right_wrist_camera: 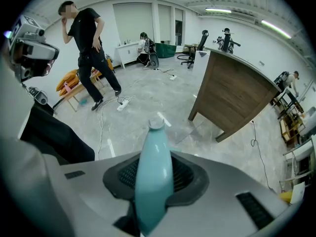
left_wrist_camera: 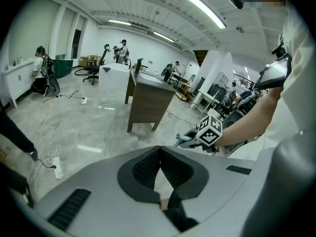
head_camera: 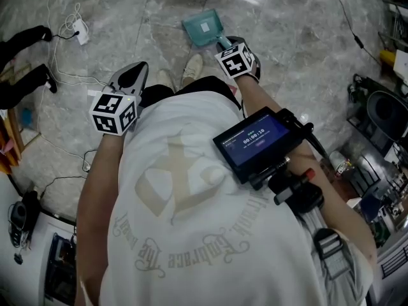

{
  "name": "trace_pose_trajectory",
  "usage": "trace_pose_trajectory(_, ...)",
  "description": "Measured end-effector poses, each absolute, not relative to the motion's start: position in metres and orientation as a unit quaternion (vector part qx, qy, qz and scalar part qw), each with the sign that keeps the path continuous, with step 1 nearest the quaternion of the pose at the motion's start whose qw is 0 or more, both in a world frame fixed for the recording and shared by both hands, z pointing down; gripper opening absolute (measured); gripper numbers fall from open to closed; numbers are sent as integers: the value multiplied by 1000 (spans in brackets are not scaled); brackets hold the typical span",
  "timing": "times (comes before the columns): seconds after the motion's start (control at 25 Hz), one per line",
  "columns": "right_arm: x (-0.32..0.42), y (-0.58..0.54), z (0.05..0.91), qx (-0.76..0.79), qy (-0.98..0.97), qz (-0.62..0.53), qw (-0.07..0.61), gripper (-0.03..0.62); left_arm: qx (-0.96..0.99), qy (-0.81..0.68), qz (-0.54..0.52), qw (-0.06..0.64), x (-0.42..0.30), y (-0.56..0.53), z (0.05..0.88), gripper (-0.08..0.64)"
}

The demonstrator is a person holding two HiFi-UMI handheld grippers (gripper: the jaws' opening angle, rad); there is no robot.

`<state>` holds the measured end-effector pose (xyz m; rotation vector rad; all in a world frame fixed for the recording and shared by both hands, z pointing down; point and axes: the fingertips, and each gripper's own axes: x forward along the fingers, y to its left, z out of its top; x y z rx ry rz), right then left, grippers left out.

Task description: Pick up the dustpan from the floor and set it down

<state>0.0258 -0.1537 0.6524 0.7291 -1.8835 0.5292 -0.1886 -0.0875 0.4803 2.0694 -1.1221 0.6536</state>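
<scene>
The teal dustpan (head_camera: 203,27) lies flat on the marble floor ahead of the person's shoes. Its handle (head_camera: 223,41) slopes back to my right gripper (head_camera: 229,46), just above the floor. In the right gripper view the teal handle (right_wrist_camera: 154,177) stands between the parted jaws, which sit loose around it with a dark slit at its left side. My left gripper (head_camera: 140,67) hangs to the left, well apart from the dustpan. Its pads (left_wrist_camera: 148,164) meet at the tip with nothing between them. From the left gripper view the right gripper's marker cube (left_wrist_camera: 210,131) shows low over the floor.
A white power strip (head_camera: 80,30) and loose cables (head_camera: 64,75) lie on the floor at left. Another person's dark legs (head_camera: 25,81) stand at the far left. A wooden desk (right_wrist_camera: 232,90) is ahead on the right; cluttered shelves (head_camera: 382,113) line the right edge.
</scene>
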Motion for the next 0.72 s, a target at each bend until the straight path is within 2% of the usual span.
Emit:
trace_pose_trajectory(0.24,18,-146,654,293,-787,221,496,130,803,-422,253,336,-186,-93,484,12)
trace_pose_trajectory(0.72,37,-151,662,310,-780,224,496,130,816,-407,255,320,-181,-107,486,12)
